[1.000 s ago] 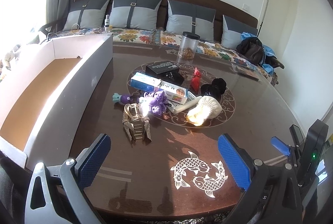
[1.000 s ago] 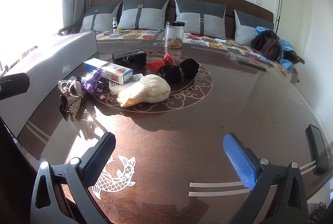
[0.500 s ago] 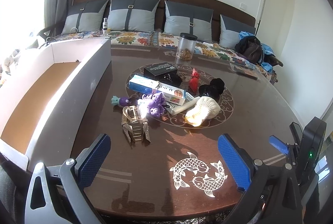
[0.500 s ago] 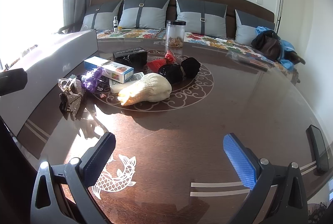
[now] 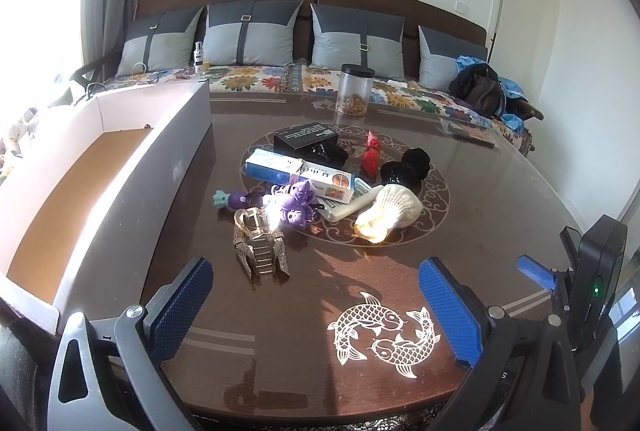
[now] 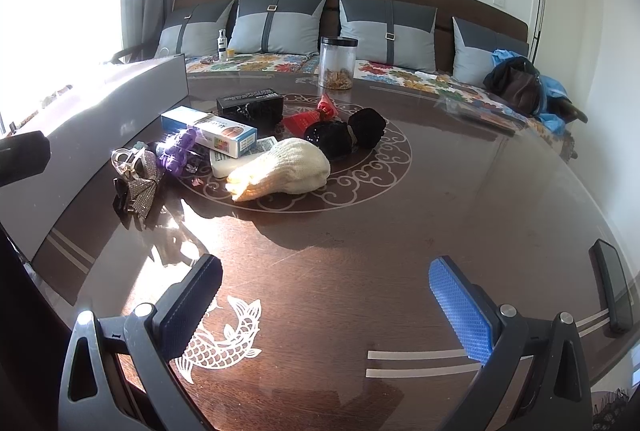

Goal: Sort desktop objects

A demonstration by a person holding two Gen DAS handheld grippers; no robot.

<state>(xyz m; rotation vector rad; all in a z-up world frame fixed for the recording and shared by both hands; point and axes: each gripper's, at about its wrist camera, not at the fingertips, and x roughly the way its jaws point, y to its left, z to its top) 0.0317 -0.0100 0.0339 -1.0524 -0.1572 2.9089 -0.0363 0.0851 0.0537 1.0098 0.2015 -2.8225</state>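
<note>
Well, nothing has been picked up: the left gripper (image 5: 314, 305) and right gripper (image 6: 326, 305) both hang wide and empty over the near edge of the table (image 6: 460, 199). Left of the pile stands the open box (image 5: 80, 187). Then the sparkly bow (image 5: 260, 251), purple toy (image 5: 294, 203), toothpaste box (image 5: 298, 177) and knitted hat (image 5: 390, 213), crowded together and touching. Grabbing one could easily drag its neighbours along.

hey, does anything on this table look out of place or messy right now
Nothing is spilled or broken. The objects sit in a loose heap at the table's centre: the blue and white carton lies partly over the white remote, with the purple octopus toy against it. The cardboard box holds nothing yet.
</note>
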